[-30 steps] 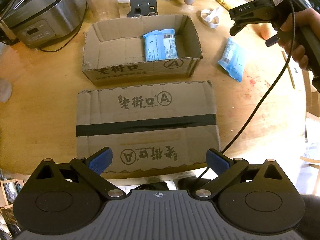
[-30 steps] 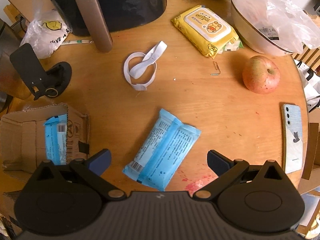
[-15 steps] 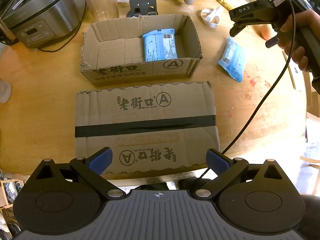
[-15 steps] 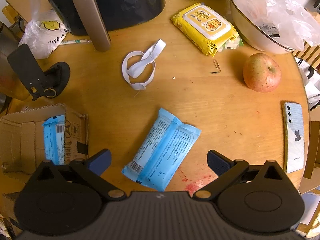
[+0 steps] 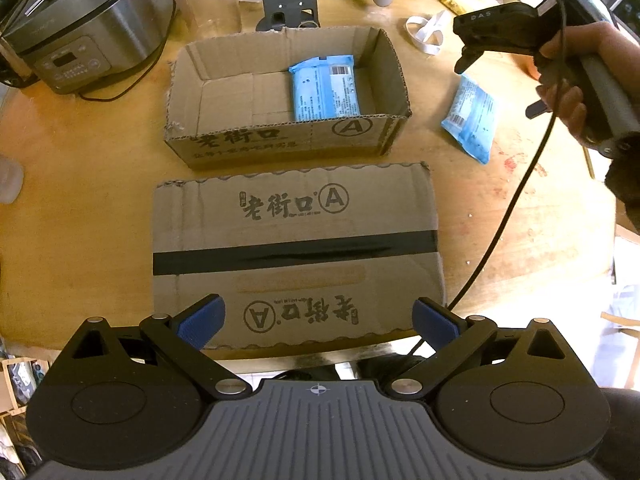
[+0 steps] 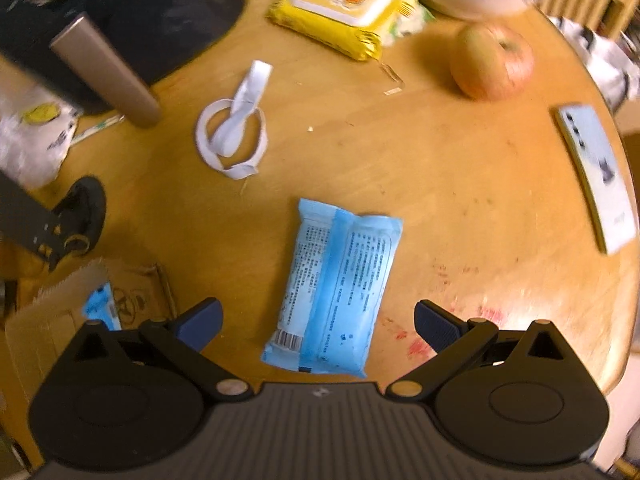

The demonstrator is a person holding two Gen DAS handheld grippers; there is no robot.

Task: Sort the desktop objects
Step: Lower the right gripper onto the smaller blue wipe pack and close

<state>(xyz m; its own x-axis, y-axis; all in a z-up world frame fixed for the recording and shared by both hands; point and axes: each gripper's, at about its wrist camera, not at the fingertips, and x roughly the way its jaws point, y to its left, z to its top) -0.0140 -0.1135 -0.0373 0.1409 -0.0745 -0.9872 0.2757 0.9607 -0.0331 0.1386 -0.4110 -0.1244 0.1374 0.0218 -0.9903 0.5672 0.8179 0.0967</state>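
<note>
The right wrist view is motion-blurred, so print on the loose light-blue plastic wipes packet [image 6: 334, 290] cannot be read, and the open brown cardboard box [image 6: 76, 304] is cut off at eight o'clock with only a corner showing. Both views look down on a round, worn wooden table [image 6: 400, 168] in a cluttered kitchen setting. The right gripper [image 6: 318, 322] hovers over the loose packet, its blue-padded tongs spread wide on either side and touching nothing. Only this view shows, from twelve to three o'clock, a yellow wipes pack [image 6: 340, 6], a red-yellow apple [image 6: 492, 62] and a pale phone [image 6: 598, 176], with a looped white strap [image 6: 236, 136] at eleven. The left wrist view alone shows the whole box [image 5: 288, 96] at twelve o'clock, a second identical blue packet [image 5: 326, 88] lying flat inside its right half, and a flattened taped cardboard sheet [image 5: 296, 252] just before it. The left gripper [image 5: 318, 316] is wide open over that sheet's near edge. A silver rice cooker [image 5: 80, 28] stands at ten o'clock. The loose packet [image 5: 472, 118] lies at two o'clock, outside the box.
</note>
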